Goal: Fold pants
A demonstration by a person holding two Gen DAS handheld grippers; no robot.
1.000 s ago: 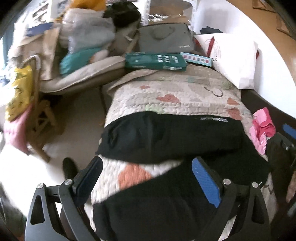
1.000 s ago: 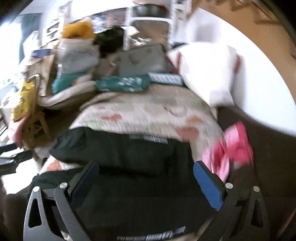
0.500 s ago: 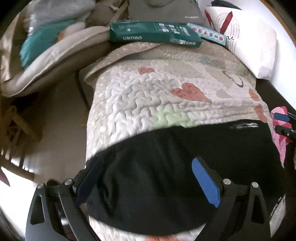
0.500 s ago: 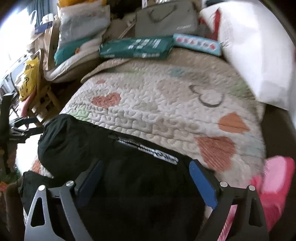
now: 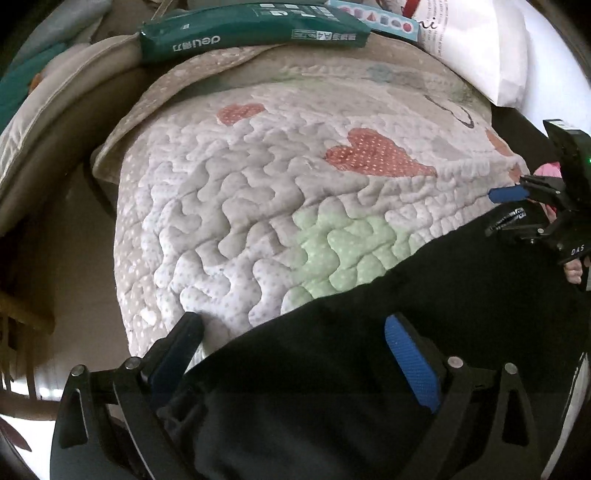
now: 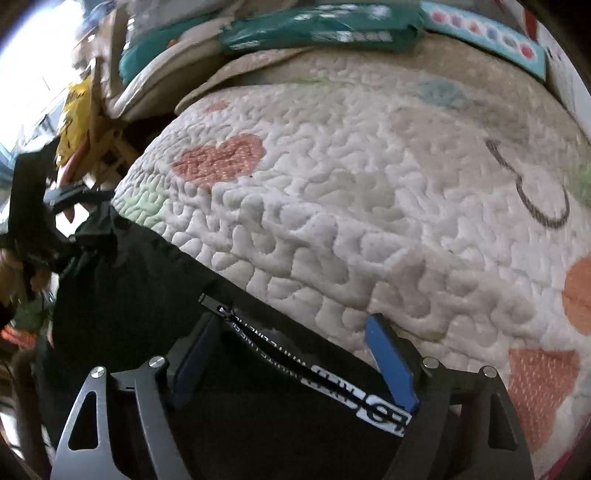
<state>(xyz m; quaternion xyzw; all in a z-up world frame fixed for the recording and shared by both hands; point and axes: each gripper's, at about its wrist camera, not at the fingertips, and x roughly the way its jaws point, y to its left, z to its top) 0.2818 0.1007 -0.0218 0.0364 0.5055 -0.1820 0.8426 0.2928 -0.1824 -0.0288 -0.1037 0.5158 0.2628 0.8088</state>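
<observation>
Black pants (image 5: 369, 369) are laid across the quilt (image 5: 258, 203). Left gripper (image 5: 295, 350) and right gripper (image 6: 291, 350) are held apart over the far edge (soft, limp, probably light); best pinched at that edge's corners.

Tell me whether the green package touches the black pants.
Apart. In the left wrist view the green package lies at the quilt's far end and the black pants at its near end, with bare quilt between.
</observation>
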